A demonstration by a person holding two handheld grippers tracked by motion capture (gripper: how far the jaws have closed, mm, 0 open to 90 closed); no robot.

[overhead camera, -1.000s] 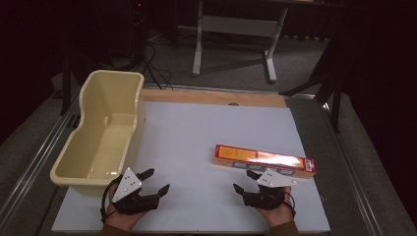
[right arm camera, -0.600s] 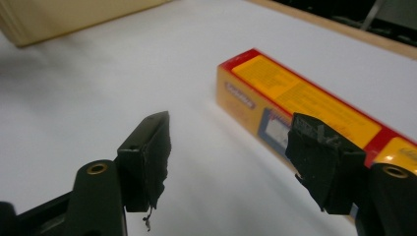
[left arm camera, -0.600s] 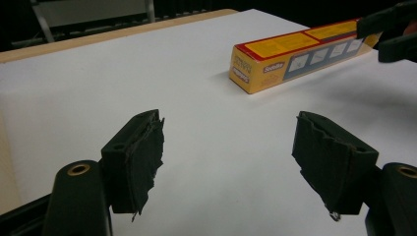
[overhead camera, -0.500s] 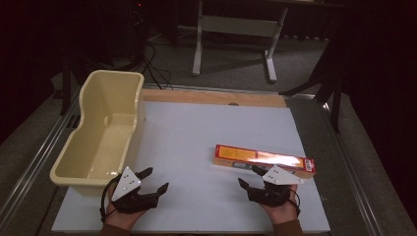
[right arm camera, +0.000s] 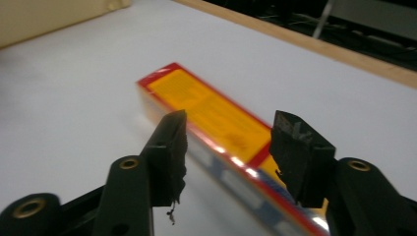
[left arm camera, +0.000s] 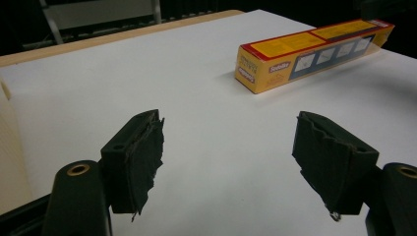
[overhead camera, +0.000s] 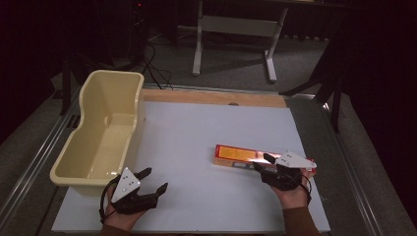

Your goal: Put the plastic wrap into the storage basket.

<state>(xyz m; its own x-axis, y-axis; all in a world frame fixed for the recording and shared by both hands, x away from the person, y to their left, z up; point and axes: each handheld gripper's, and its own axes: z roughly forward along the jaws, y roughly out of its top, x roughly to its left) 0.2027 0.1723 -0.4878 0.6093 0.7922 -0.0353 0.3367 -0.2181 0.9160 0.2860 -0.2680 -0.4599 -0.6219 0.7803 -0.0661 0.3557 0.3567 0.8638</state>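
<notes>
Black right tongs (right arm camera: pixel 226 142) just closing, astride yellow box (right arm camera: pixel 216 118), not yet gripping; left tongs (left arm camera: pixel 236 162) wide, released.

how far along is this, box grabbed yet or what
Nothing looks finished: the box lies on the table and the tub holds nothing. In hand: the right claw straddles the box, jaws just closing, pads apparently not pressing yet. The left claw waits open. Left: grip and lift the box, probably to the tub.

left gripper (overhead camera: pixel 152 184) rests agape; right gripper (overhead camera: pixel 265 164), jaws just closing, hovers half-spread.
</notes>
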